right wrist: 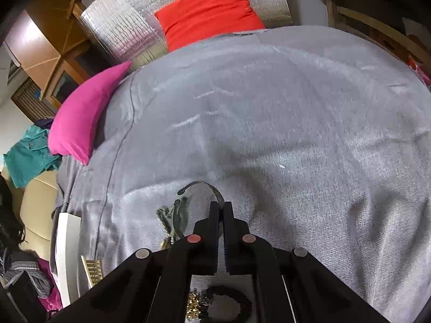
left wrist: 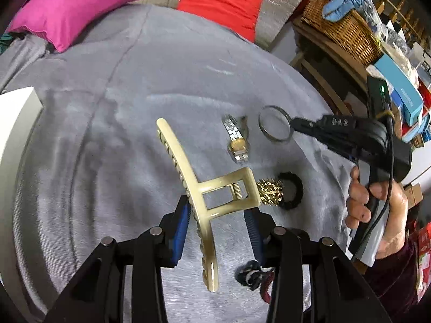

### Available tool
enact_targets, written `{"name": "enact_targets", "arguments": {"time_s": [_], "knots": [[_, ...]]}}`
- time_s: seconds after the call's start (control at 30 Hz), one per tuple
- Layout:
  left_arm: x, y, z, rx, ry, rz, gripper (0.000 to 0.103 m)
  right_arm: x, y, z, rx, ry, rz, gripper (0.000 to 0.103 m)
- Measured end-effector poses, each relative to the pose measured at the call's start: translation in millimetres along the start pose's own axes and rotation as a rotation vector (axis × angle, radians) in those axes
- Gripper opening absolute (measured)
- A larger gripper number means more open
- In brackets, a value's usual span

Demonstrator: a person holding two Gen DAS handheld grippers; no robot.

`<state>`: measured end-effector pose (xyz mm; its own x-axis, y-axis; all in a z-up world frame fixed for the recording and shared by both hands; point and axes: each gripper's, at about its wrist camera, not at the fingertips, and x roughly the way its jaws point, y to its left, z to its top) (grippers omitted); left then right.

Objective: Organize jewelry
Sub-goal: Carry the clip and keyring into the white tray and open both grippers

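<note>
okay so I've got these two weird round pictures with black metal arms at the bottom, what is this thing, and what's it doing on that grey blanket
No robot here: a person holds a hand-operated two-finger gripper in each hand, each with a wide-angle camera looking along its fingers, hence the round pictures.

The left camera's picture shows the left gripper holding a large cream hair claw clip by its handle, above the grey blanket. It also shows the person's hand working the right gripper, which is pinching a thin metal bangle.

The right camera shows that pinch up close: the jaws are shut on the bangle.

On the blanket lie a silver and gold watch, a gold chain bracelet, a black hair tie and a dark tangled piece near the bottom.
</note>
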<state>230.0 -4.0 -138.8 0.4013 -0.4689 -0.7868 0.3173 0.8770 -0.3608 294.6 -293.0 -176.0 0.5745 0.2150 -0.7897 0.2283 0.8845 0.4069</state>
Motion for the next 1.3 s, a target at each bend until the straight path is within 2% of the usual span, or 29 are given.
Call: {"name": "enact_targets", "arguments": {"time_s": [0.2,0.43,0.63,0.83,1.03,1.3], "knots": [[-27,27,7,-0.055,-0.077,0.050,0.042,-3,17,-4,-0.016,0.000,0.063,0.003],[-73,61,-1,-0.122,-0.190,0.140,0.042,2,53,-11,-0.046,0.019,0.157,0.003],[-112,105,-8,-0.202,-0.277,0.211,0.042,10,102,-24,-0.073,0.043,0.251,0.004],[-141,153,-14,-0.311,-0.341,0.276,0.042,16,157,-40,-0.128,0.051,0.307,0.004],[-147,190,-21,-0.429,-0.342,0.340,0.042,33,215,-51,-0.171,0.076,0.353,0.004],[-136,227,-23,-0.566,-0.310,0.309,0.042,67,308,-59,-0.258,0.086,0.375,0.004]]}}
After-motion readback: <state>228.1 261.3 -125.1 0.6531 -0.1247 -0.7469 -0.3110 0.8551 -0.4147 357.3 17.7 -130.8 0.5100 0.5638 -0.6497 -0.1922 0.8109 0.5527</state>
